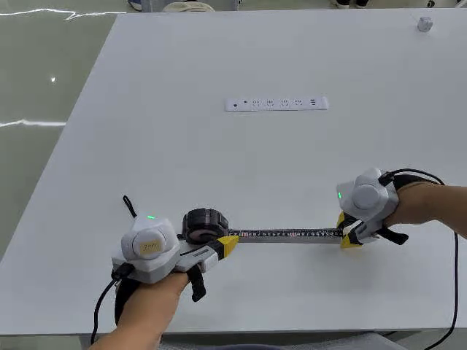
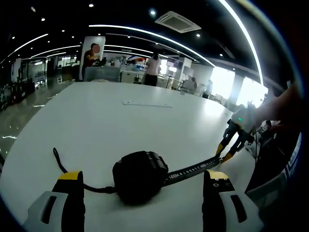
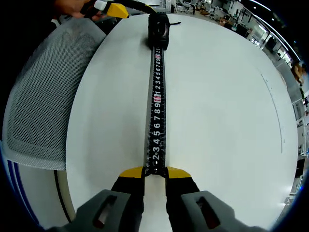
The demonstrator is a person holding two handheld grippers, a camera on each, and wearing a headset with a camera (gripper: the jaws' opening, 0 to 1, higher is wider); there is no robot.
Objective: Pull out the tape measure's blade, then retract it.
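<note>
Right gripper (image 3: 155,172) pinches blade (image 3: 157,96) end; left gripper (image 2: 144,175) straddles case (image 2: 140,169).

Probably an open-plan office: ceiling light strips (image 2: 120,27), distant desks (image 2: 111,73).

Broad white matte surface (image 1: 190,168), flat, mostly bare. Upper centre of head view: long white power strip (image 1: 276,103) w/ row of sockets, lying flat, well apart from the rest. Top right corner: small pale grey object (image 1: 425,24), too small to ID. Lower centre: round black tape measure case (image 1: 205,224), w/ thin black cord (image 1: 129,206) trailing toward lower left. Dark numbered blade (image 1: 292,235) runs straight from case to the right, low along surface; can't tell if it touches all the way.
</note>
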